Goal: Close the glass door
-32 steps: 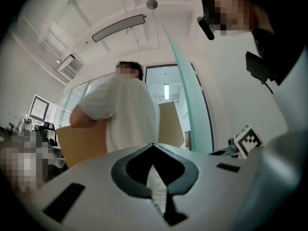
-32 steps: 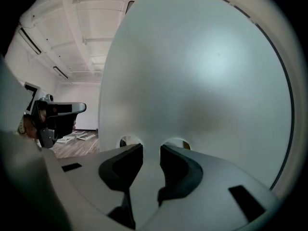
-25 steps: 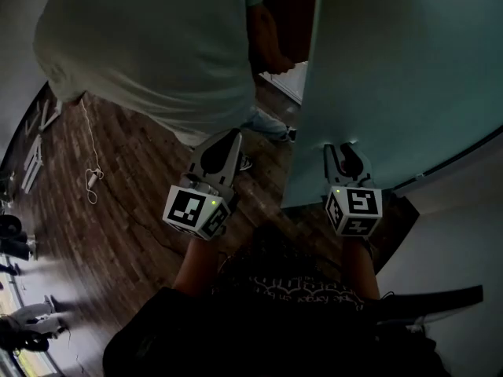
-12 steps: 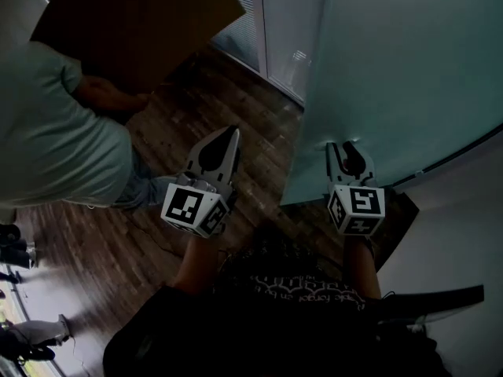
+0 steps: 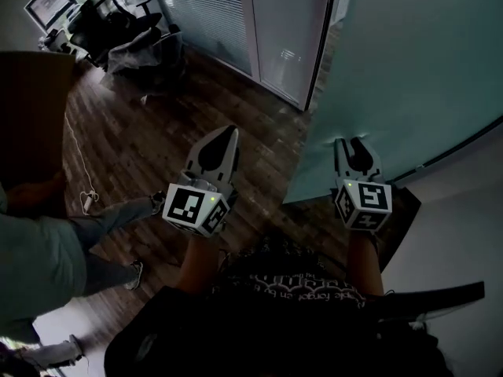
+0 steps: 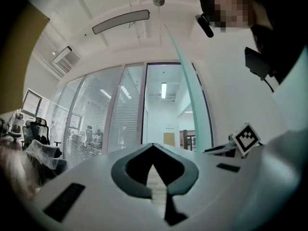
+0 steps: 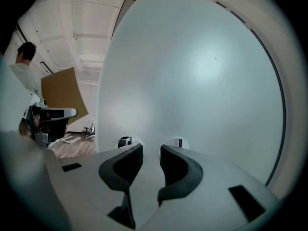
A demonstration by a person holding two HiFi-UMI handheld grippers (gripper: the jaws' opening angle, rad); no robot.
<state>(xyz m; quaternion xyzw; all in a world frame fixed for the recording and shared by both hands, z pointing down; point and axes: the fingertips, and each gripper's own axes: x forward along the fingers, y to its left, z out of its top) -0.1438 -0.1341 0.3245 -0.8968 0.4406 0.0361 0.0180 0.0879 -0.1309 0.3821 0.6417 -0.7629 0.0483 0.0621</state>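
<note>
The frosted, pale teal glass door (image 5: 409, 61) fills the right of the head view; its lower corner ends above the wooden floor near my right side. My right gripper (image 5: 351, 143) points at the door's face with its tips at the glass. In the right gripper view the door (image 7: 192, 81) covers nearly everything, and the right gripper (image 7: 150, 150) holds a narrow gap with nothing in it. My left gripper (image 5: 224, 136) hangs over the floor left of the door, shut and empty. In the left gripper view the left gripper (image 6: 154, 147) has its jaws meeting, and the door's edge (image 6: 188, 85) shows as a thin teal strip.
A person (image 5: 47, 250) stands at the lower left, holding a brown cardboard sheet (image 5: 31, 116). Office chairs (image 5: 118, 30) stand at the far left before a glass partition with blinds (image 5: 204, 14). A dark door frame (image 5: 318, 45) runs beside the door. A white wall (image 5: 460, 234) is at the right.
The person with the cardboard has moved from in front of me to the lower left, uncovering the floor and partition. Both grippers have barely shifted; the right stays at the door.
</note>
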